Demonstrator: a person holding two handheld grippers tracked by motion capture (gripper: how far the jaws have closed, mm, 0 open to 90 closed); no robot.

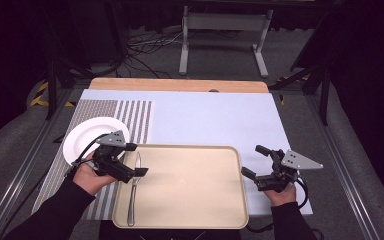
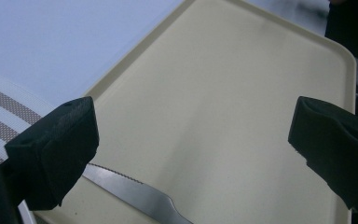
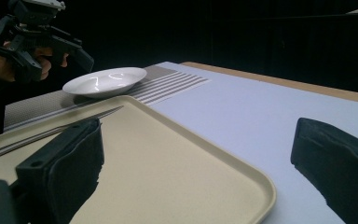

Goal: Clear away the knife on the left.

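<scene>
beige tray (image 1: pixel 190 185), smooth, rounded rim, holds a steel knife (image 1: pixel 133 192); white plate (image 1: pixel 87 135) on striped mat (image 1: pixel 135 117); left gripper (image 1: pixel 139 160) wide, empty; right gripper (image 1: pixel 256 161) wide, empty

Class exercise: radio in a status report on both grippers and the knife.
Left gripper open, above the knife. Right gripper open, holding nothing, beside the tray. Knife flat on the tray's left side. Nothing in the way.

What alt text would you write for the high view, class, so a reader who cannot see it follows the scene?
A knife lies along the left side of a beige tray, under the left gripper, whose jaws stand open and hold nothing. The right gripper, also open, is at the tray's right edge, and a white plate sits on a striped placemat to the left.
</scene>
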